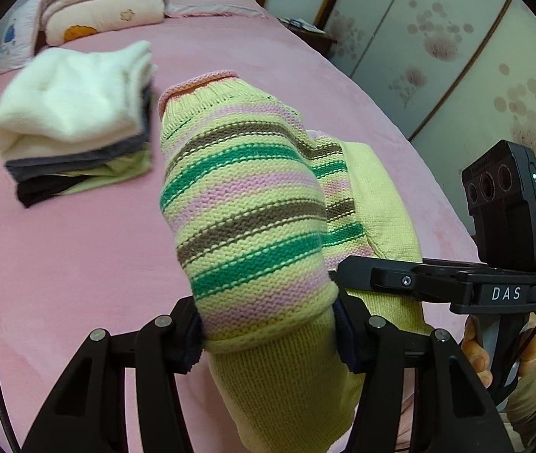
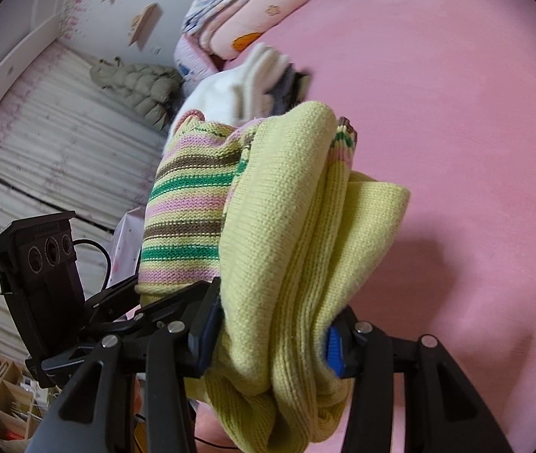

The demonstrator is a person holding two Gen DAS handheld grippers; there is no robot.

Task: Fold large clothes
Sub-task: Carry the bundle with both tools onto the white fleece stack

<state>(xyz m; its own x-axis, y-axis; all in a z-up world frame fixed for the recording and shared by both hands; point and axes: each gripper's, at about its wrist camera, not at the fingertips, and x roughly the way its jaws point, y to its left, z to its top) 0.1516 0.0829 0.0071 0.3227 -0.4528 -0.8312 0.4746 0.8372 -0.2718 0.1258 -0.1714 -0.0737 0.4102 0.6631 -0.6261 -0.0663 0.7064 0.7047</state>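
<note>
Knitted striped sweater (image 1: 245,204), folded, is hanging above the pink bed (image 1: 79,264), both grippers half-closed and clamping its near edge, left gripper (image 1: 268,332) sitting nearer the folded stack (image 1: 75,120) than right gripper (image 2: 271,343).

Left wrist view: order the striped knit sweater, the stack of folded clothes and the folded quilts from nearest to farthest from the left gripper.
1. Striped knit sweater, clamped in the left gripper.
2. Stack of folded clothes, left, mid-bed.
3. Folded quilts, top left at the headboard.

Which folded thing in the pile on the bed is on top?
The fluffy white one. Under it lie grey, light green and black pieces.
</note>
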